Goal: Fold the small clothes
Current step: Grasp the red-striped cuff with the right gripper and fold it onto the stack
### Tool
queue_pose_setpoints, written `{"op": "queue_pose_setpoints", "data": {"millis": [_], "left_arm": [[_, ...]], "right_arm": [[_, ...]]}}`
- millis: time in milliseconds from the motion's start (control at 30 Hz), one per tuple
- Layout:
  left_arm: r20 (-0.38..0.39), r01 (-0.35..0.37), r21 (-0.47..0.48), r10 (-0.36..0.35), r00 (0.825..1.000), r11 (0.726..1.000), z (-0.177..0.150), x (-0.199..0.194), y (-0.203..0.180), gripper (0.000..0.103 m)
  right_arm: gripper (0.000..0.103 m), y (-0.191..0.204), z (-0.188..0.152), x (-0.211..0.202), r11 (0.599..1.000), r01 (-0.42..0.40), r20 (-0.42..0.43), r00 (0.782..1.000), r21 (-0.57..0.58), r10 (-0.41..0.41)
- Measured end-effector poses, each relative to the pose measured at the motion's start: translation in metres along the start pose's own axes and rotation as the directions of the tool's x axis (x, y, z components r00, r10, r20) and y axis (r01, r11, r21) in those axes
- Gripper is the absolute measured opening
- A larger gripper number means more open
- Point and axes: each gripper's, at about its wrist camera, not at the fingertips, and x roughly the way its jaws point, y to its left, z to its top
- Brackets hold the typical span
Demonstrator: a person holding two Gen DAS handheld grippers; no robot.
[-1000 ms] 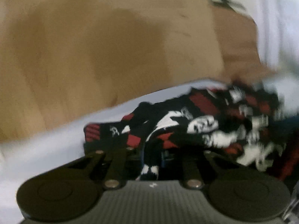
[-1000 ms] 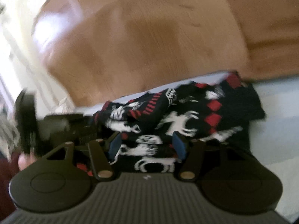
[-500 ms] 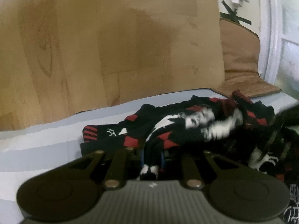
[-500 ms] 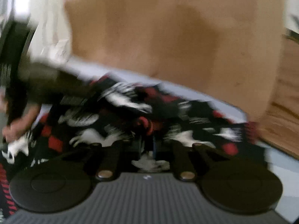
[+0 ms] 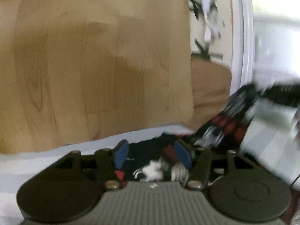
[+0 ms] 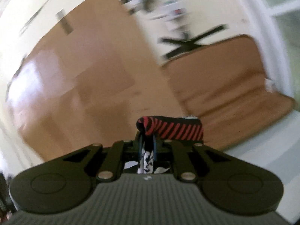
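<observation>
Evidently the right gripper (image 6: pixel 147 146) pinched the garment's (image 6: pixel 170 130) striped cuff, lifting it clear for a fold, while the left gripper's (image 5: pixel 152 154) jaws were opening, the garment's other end lying loosely between them on the bed (image 5: pixel 56 157).

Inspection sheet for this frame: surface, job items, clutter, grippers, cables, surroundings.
Surface: pale bed sheet, bare on the left.
Job's things: one black, red and white patterned garment, stretched from the left gripper up to the right; its red-striped cuff sticks out past the right gripper's tips.
Clutter: nothing seen.
Grippers: left gripper jaws opening, blue pads apart, garment lying between them; right gripper shut on the garment.
Cables: nothing seen.
Surroundings: wooden headboard, tan cushion, white frame on the right; both views blurred.
</observation>
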Motion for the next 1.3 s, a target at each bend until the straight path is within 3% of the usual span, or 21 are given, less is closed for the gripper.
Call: {"op": "queue_pose_setpoints", "data": {"millis": [100,133,167,233,267,333,400,500,533,567,633,767,800,833,867,933,1033,1133,1200,1267,1300], "left_arm": [[0.016,0.039,-0.025,-0.038,0.999,0.999,-0.002,-0.005,0.005,0.056],[0.010,0.038,-0.020,-0.038,0.999,0.999,-0.002,-0.004,0.004,0.056],[-0.003,0.037,-0.016,-0.037,0.999,0.999,-0.003,-0.001,0.004,0.056],[-0.035,0.028,-0.010,-0.028,0.999,1.000,-0.008,0.005,0.005,0.056],[-0.049,0.022,-0.009,-0.022,0.999,1.000,-0.010,0.008,0.006,0.056],[-0.078,0.012,-0.018,-0.014,0.997,1.000,-0.013,0.015,0.008,0.056],[-0.102,0.010,-0.030,-0.012,0.995,1.000,-0.015,0.022,0.008,0.056],[-0.122,0.000,-0.025,-0.003,0.993,1.000,-0.018,0.028,0.006,0.056],[-0.123,-0.004,-0.022,0.001,0.992,1.000,-0.018,0.028,0.005,0.056],[-0.123,-0.007,-0.020,0.004,0.992,1.000,-0.019,0.028,0.004,0.056],[-0.125,-0.011,-0.023,0.009,0.992,1.000,-0.019,0.029,0.003,0.056],[-0.136,-0.015,-0.016,0.013,0.991,1.000,-0.020,0.031,-0.001,0.056],[-0.137,-0.016,-0.013,0.014,0.990,1.000,-0.021,0.032,-0.002,0.056],[-0.138,-0.017,-0.010,0.016,0.990,1.000,-0.021,0.032,-0.003,0.056],[-0.137,-0.019,-0.007,0.018,0.990,1.000,-0.021,0.032,-0.004,0.056],[-0.135,-0.023,-0.007,0.021,0.991,1.000,-0.021,0.032,-0.003,0.056],[-0.137,-0.029,-0.014,0.027,0.990,0.999,-0.022,0.032,-0.001,0.056],[-0.141,-0.038,-0.014,0.036,0.989,0.999,-0.021,0.033,0.000,0.056],[-0.142,-0.047,-0.012,0.045,0.989,0.999,-0.021,0.033,0.001,0.056],[-0.143,-0.056,-0.015,0.054,0.988,0.998,-0.021,0.034,0.002,0.056],[-0.143,-0.059,-0.017,0.056,0.988,0.998,-0.021,0.034,0.003,0.056]], "right_arm": [[0.014,0.039,-0.024,0.037,0.992,-0.075,-0.099,0.993,-0.106,0.065],[0.019,0.049,-0.035,0.051,0.988,-0.113,-0.158,0.983,-0.108,0.095],[0.023,0.055,-0.048,0.069,0.982,-0.164,-0.249,0.959,-0.097,0.136],[0.026,0.063,-0.077,0.100,0.965,-0.258,-0.451,0.868,-0.053,0.207],[0.026,0.062,-0.086,0.104,0.965,-0.260,-0.488,0.849,-0.046,0.205],[0.029,0.048,-0.080,0.095,0.966,-0.258,-0.431,0.872,-0.008,0.230],[0.034,0.026,-0.062,0.080,0.977,-0.208,-0.341,0.915,0.053,0.214],[0.041,-0.002,-0.038,0.049,0.998,-0.058,-0.195,0.979,0.024,0.061],[0.053,-0.009,-0.033,0.042,1.000,-0.006,-0.159,0.987,0.012,0.008],[0.057,-0.021,-0.030,0.036,0.998,0.055,-0.130,0.990,0.014,-0.053],[0.059,-0.036,-0.030,0.031,0.992,0.124,-0.144,0.983,0.034,-0.118],[0.057,-0.048,-0.048,0.041,0.987,0.155,-0.242,0.960,0.048,-0.139],[0.038,-0.048,-0.054,0.044,0.987,0.155,-0.261,0.955,0.035,-0.141],[0.007,-0.047,-0.057,0.044,0.988,0.152,-0.270,0.952,0.007,-0.144],[0.005,-0.041,-0.058,0.046,0.987,0.153,-0.265,0.951,-0.045,-0.159],[0.005,-0.028,-0.046,0.046,0.982,0.144,-0.183,0.969,-0.127,-0.165],[0.005,0.000,-0.024,0.039,0.968,0.082,-0.069,0.992,-0.239,-0.101],[0.008,0.003,-0.012,0.059,0.968,0.043,-0.088,0.994,-0.248,-0.067],[0.014,-0.009,-0.022,0.087,0.961,0.071,-0.207,0.970,-0.267,-0.129],[0.027,-0.021,-0.035,0.106,0.925,0.200,-0.288,0.910,-0.322,-0.297],[0.043,-0.025,-0.037,0.101,0.920,0.228,-0.253,0.915,-0.320,-0.315]]}}
